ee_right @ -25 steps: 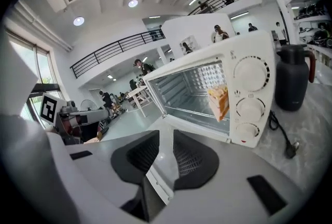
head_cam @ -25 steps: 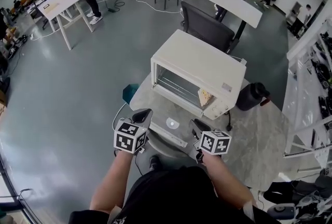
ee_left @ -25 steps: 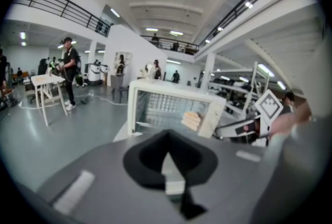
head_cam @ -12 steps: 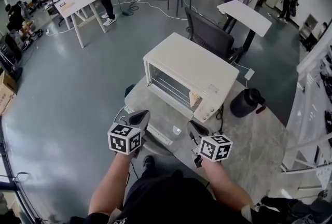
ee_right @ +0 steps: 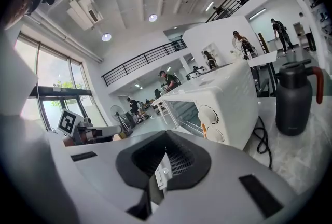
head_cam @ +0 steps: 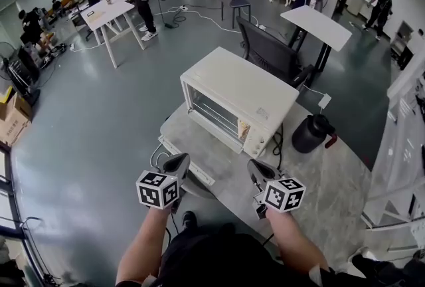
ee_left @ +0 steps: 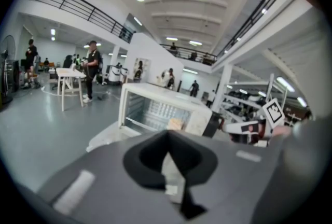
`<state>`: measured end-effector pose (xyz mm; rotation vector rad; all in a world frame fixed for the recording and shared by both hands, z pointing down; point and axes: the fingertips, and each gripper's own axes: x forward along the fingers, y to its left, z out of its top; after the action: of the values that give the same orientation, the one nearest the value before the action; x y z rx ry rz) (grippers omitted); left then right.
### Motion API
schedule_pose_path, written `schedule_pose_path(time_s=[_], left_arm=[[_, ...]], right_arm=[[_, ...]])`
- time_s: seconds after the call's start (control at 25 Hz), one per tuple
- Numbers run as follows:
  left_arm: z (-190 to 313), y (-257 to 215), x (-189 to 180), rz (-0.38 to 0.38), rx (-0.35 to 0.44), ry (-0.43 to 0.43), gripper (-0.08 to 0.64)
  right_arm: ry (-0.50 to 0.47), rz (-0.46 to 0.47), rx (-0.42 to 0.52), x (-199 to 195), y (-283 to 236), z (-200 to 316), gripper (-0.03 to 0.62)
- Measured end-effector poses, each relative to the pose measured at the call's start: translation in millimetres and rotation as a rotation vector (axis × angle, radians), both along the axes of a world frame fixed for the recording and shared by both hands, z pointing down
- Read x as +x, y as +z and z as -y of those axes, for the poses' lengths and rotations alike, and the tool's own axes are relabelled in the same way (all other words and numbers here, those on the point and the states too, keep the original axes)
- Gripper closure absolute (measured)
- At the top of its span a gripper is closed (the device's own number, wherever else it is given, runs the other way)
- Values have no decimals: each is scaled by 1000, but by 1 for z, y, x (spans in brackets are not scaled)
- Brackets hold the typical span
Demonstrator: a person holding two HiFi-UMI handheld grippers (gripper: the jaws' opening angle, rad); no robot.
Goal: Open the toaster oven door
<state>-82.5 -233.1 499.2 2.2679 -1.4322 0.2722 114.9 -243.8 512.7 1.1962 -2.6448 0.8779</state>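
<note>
The white toaster oven point(head_cam: 236, 94) stands on a marble table point(head_cam: 319, 176). Its glass door point(head_cam: 199, 149) hangs open and lies flat toward me, showing the wire rack inside. My left gripper point(head_cam: 176, 162) is shut and empty, just off the door's front left edge. Shut and empty too, my right gripper point(head_cam: 256, 170) hovers over the table right of the door, below the control knobs point(head_cam: 255, 139). The left gripper view shows the oven point(ee_left: 155, 109) ahead of the closed left gripper point(ee_left: 167, 134). The right gripper view shows the knobs point(ee_right: 210, 122) beyond the closed right gripper point(ee_right: 166, 136).
A black jug point(head_cam: 312, 133) stands right of the oven, with a black cable point(head_cam: 276, 139) beside it. A dark office chair point(head_cam: 269, 46) is behind the oven. White tables and several people stand farther back on the grey floor.
The oven and its open door now sit farther from my right gripper, which has drawn back to the right. The left gripper stays near the door's front edge.
</note>
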Motion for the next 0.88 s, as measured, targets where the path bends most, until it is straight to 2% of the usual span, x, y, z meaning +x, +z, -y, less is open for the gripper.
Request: schedule_pose_path(time_s=[0.28,0.6,0.72,0.88], left_arm=[[15,-26,-21,0,82,-7,552],[39,-72,-63,34,168,3,552],[50,-93,-79,72,214,12,552],[61,-121,-99,81,277,2,552]], right_arm=[[-20,-25,119,-1,-42,3,598],[-48,-12,253,-73,-109,19,600],[-32,11,297,-88,-135,30,600],[-12,-29,379,-102,-160,42,600]])
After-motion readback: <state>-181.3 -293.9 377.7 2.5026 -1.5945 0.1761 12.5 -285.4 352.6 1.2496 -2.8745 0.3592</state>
